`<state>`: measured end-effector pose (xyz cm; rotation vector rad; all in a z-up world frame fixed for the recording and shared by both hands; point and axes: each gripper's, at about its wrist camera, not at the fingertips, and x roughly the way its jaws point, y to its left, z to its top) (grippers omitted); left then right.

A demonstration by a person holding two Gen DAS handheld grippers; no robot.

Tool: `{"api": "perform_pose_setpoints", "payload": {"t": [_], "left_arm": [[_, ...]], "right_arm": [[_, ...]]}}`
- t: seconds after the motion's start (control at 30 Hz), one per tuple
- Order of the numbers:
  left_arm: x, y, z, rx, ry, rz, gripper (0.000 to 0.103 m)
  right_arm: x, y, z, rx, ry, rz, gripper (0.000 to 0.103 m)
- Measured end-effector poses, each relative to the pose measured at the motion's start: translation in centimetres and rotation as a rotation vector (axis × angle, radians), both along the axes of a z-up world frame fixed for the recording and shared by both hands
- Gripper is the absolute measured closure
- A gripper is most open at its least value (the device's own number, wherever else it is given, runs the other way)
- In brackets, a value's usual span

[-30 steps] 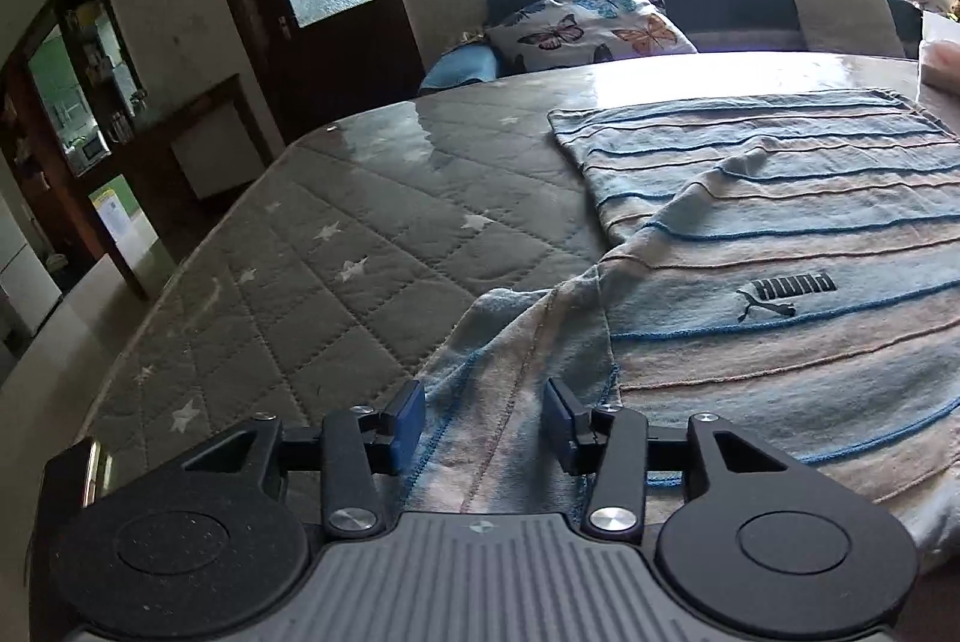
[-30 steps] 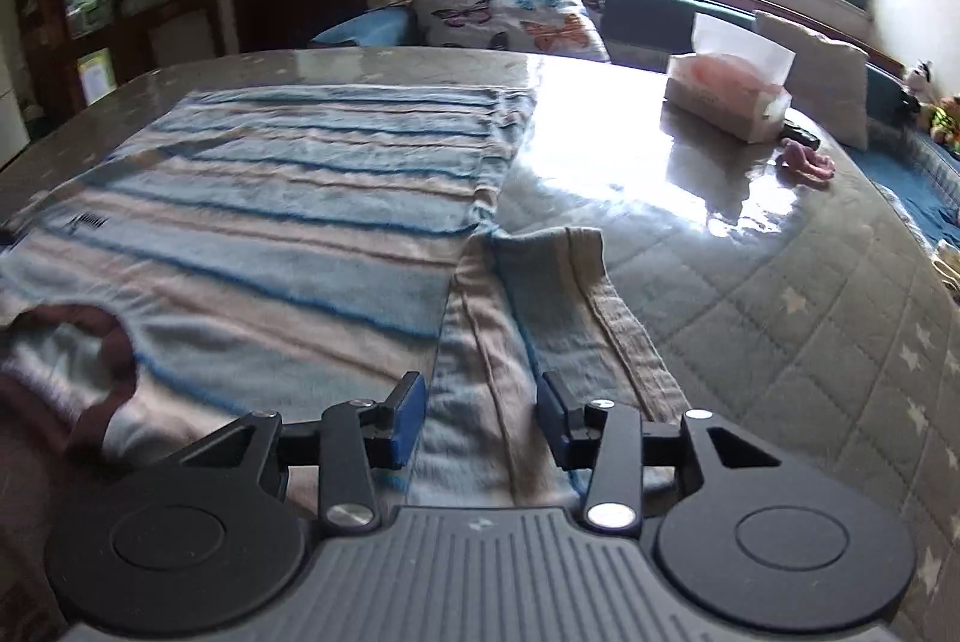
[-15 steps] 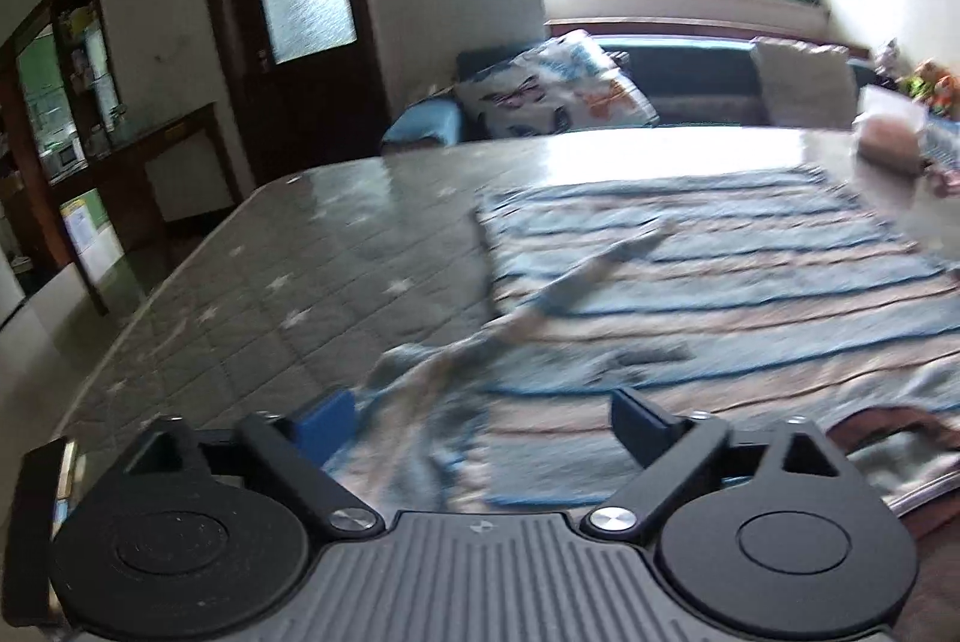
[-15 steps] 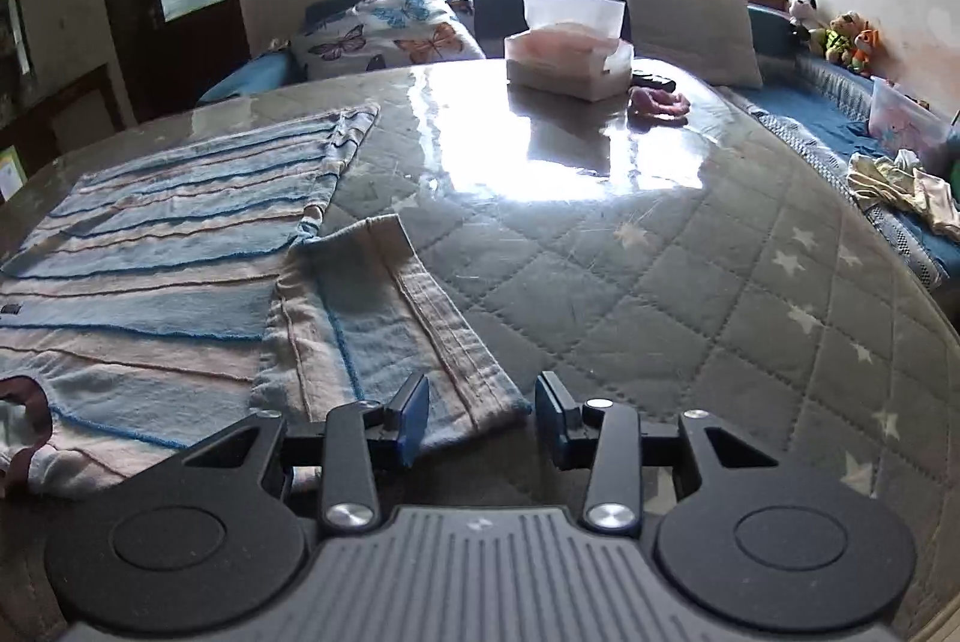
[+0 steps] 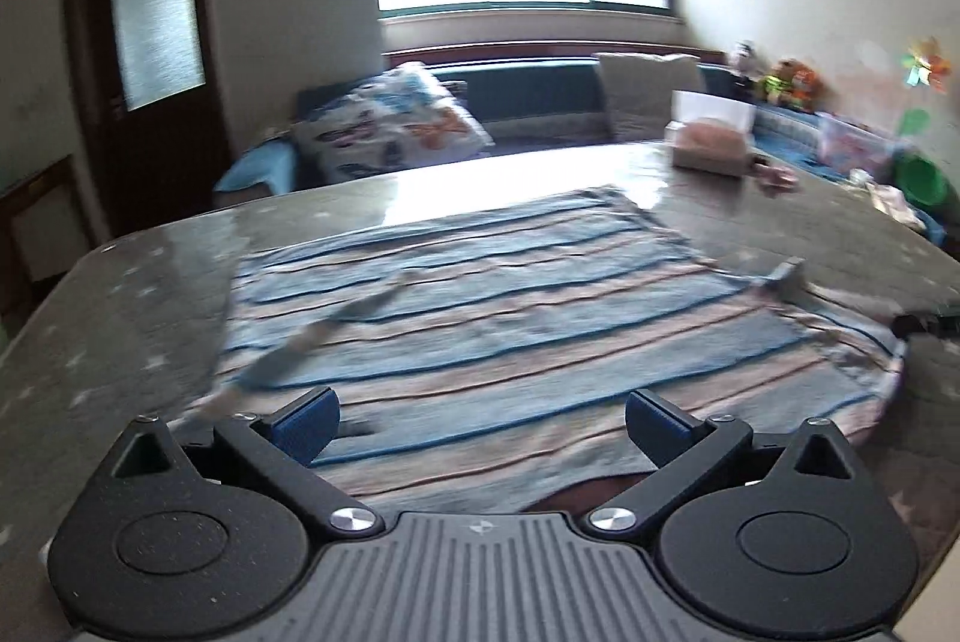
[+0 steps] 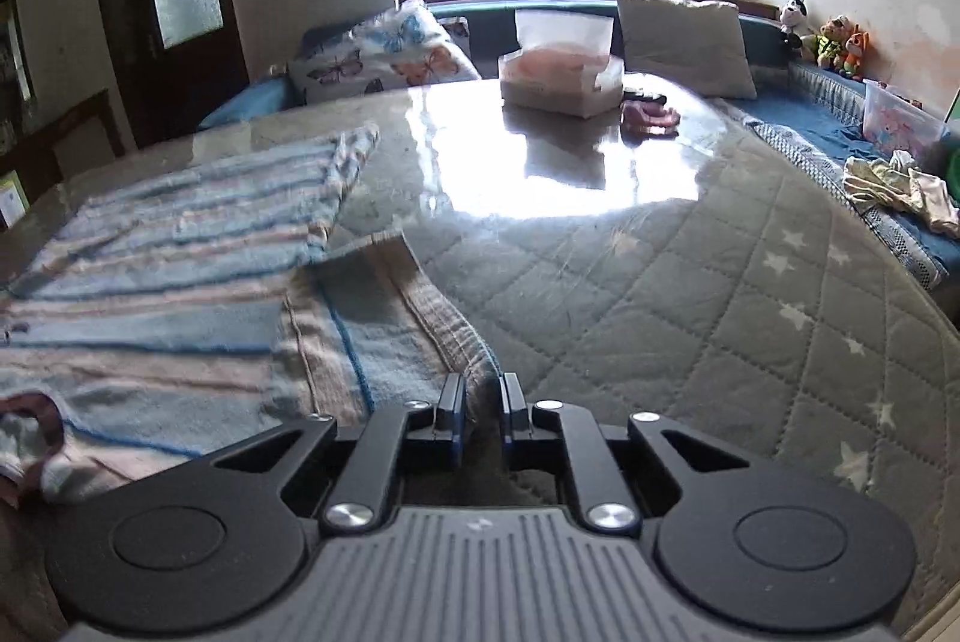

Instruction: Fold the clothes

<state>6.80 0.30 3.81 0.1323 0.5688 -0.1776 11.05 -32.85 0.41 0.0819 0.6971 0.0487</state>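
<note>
A blue, beige and white striped T-shirt (image 5: 510, 318) lies flat on the quilted grey table cover (image 5: 120, 318). In the left wrist view its left sleeve (image 5: 300, 342) is folded in over the body. My left gripper (image 5: 480, 417) is open, hovering above the shirt's near part with nothing between its blue pads. In the right wrist view the shirt (image 6: 180, 246) lies to the left with its right sleeve (image 6: 384, 330) spread out. My right gripper (image 6: 480, 402) is shut on the sleeve's cuff edge. The dark collar (image 6: 36, 420) shows at the lower left.
A tissue box (image 6: 561, 72) and a small dark pink object (image 6: 651, 117) sit at the table's far side. Behind is a bench with a butterfly cushion (image 6: 384, 54), a beige pillow (image 6: 684, 42), toys and loose clothes (image 6: 900, 189). Quilted cover (image 6: 720, 294) extends right.
My left gripper opened, let go of the left sleeve now folded over the shirt, and swung right. My right gripper moved to the right sleeve's cuff and closed on it.
</note>
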Motion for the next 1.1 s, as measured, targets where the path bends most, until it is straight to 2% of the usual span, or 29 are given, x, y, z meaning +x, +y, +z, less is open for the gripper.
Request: {"api": "perform_pose_setpoints", "payload": {"t": [0.27, 0.53, 0.63, 0.8, 0.97, 1.1], "left_arm": [[0.3, -4.8, -2.1, 0.039, 0.032, -0.113, 0.0], [-0.6, -3.8, -2.7, 0.026, 0.049, -0.101, 0.0], [-0.8, -3.1, -2.8, 0.013, 0.054, -0.077, 0.0], [-0.9, -2.6, -3.2, 0.011, 0.067, -0.059, 0.0], [-0.6, -2.7, -2.8, 0.002, 0.062, -0.056, 0.0], [0.2, -3.7, -2.5, 0.001, 0.055, -0.079, 0.0]], "right_arm": [[-1.6, 1.6, 4.3, 0.02, -0.107, 0.082, 0.093], [-2.3, 6.9, 7.2, 0.034, -0.187, 0.267, 0.093], [-2.1, 9.3, 6.9, 0.037, -0.187, 0.337, 0.093], [-1.1, 10.7, 5.1, 0.054, -0.126, 0.377, 0.087], [-0.1, 12.2, 3.2, 0.071, -0.064, 0.417, 0.087], [1.7, 11.6, 2.8, 0.021, -0.05, 0.379, 0.087]]}}
